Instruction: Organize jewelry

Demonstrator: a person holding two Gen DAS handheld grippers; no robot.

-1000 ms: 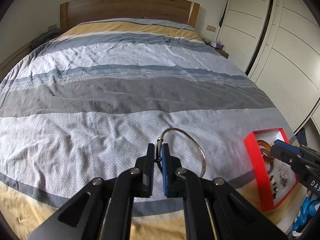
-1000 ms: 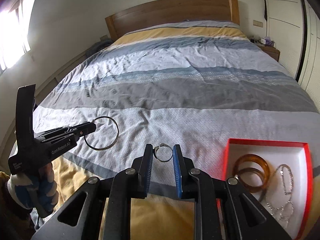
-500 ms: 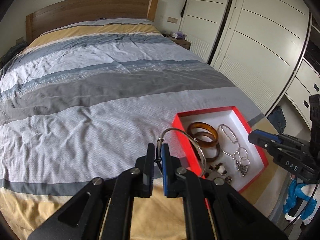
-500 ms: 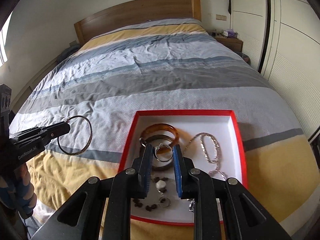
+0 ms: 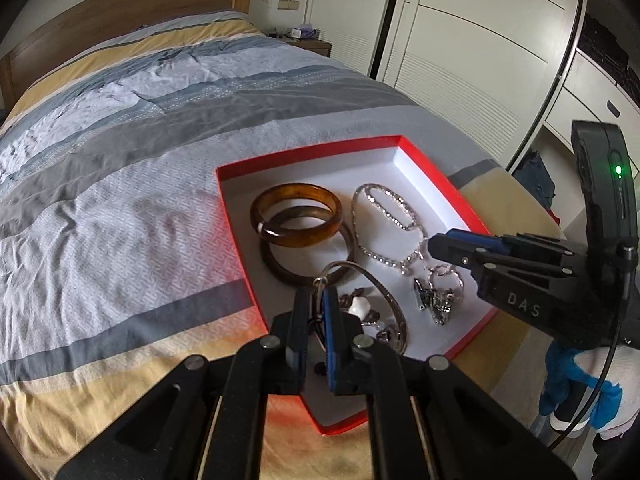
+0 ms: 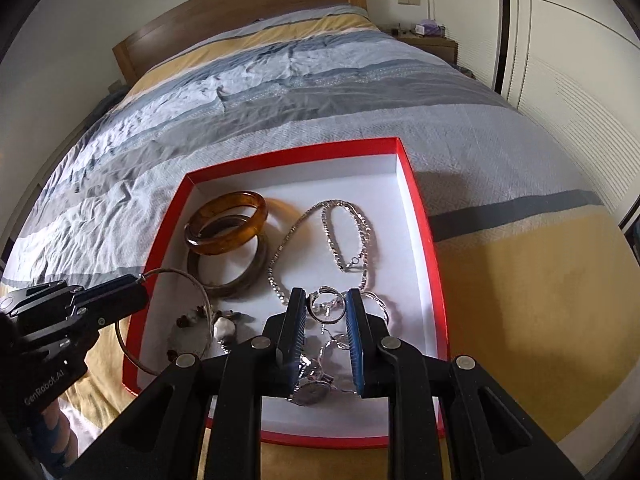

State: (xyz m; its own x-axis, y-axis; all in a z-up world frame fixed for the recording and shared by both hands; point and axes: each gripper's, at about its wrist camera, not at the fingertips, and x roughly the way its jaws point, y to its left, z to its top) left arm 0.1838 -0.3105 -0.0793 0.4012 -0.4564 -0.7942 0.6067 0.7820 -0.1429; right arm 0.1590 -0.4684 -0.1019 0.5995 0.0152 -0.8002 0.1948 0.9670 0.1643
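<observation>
A red box (image 6: 416, 200) with a white inside lies on the bed; it also shows in the left wrist view (image 5: 436, 184). In it lie an amber bangle (image 6: 226, 222), a darker bangle (image 6: 256, 264), a silver chain (image 6: 340, 232) and small pieces. My left gripper (image 5: 314, 300) is shut on a thin silver hoop bangle (image 5: 390, 300) and holds it over the box's near left corner; the hoop also shows in the right wrist view (image 6: 200, 292). My right gripper (image 6: 326, 310) holds a small silver ring (image 6: 326, 308) between its jaws, low over the box.
The striped bedcover (image 6: 280, 80) stretches back to a wooden headboard (image 6: 240, 12). White wardrobe doors (image 5: 460, 60) stand at the right, with a bedside table (image 6: 428, 40) beside the bed.
Both grippers have moved over the red box and come lower. The right gripper's jaws stand a little wider around the ring than before.
</observation>
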